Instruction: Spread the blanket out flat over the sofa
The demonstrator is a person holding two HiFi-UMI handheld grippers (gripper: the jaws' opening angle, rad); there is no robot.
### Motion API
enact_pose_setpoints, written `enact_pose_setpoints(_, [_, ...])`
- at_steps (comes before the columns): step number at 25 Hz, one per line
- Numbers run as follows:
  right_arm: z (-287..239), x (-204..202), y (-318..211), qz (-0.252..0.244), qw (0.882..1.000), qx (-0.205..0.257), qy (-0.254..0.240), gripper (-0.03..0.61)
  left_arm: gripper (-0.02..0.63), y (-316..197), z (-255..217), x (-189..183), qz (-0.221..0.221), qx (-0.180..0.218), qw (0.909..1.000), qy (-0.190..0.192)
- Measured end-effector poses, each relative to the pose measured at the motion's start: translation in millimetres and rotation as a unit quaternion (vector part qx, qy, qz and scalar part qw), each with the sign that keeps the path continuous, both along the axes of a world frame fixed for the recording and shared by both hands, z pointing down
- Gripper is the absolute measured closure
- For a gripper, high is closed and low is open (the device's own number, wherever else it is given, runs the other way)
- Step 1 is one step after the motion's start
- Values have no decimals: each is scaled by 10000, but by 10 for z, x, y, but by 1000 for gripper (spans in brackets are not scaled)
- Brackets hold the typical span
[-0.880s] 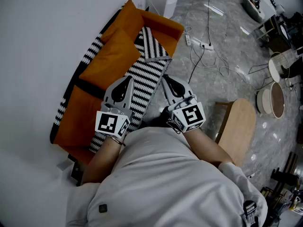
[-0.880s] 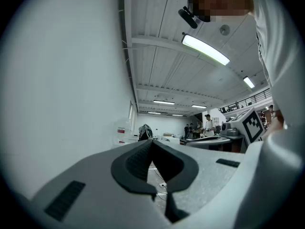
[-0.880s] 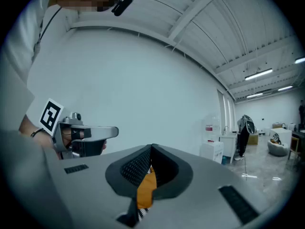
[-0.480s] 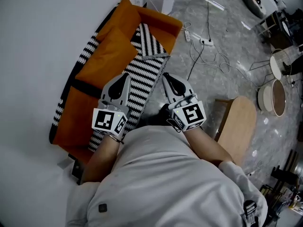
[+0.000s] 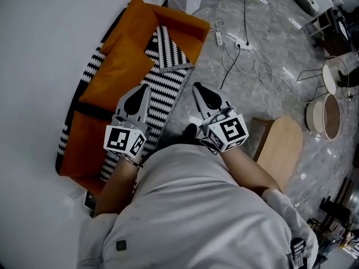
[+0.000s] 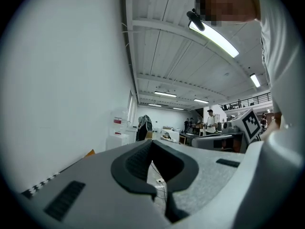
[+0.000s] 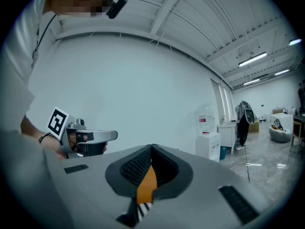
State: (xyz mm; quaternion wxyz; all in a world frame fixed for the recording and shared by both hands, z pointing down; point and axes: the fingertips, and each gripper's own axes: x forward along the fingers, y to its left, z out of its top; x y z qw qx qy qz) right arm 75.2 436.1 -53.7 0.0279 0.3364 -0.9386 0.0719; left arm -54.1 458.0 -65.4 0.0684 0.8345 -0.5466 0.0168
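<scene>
The fingers of the left gripper (image 6: 151, 143) are closed together on nothing, and those of the right gripper (image 7: 151, 147) are likewise shut and empty. The black-and-white zigzag-striped blanket (image 5: 168, 77) lies as a narrow folded strip along the seat of the orange fabric sofa (image 5: 120, 66). The left gripper hangs above the strip, the right just beside the sofa's front edge over the grey marbled floor (image 5: 258, 94).

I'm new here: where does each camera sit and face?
Head view: head-mounted, looking down at sofa and blanket; arms, left claw and right claw show.
Left gripper view: on the left claw, facing along its shut tips into the hall.
Right gripper view: on the right claw, facing the white wall.
Each gripper view catches the other claw.
</scene>
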Motion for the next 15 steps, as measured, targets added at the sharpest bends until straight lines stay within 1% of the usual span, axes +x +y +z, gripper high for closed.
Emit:
enact_pose_setpoints(5, [62,227,-367,-132,9999,29,101,555,604,-396,62,144,-161,-19,9998,67])
enact_pose_setpoints(8, [109,292,-510,-183,9998,-23,110,555,604,-567,106,235,-181,-41,9998,-16])
enact_pose_setpoints(11, [160,324,-645,-207,9997,-89,77,555,604,-715,180,316,-157,-133,9998,-35])
enact_pose_setpoints(15, [276,260,-859,-218,9995,-229,67,555,604,-927,295,290,-147,-264,9995,8])
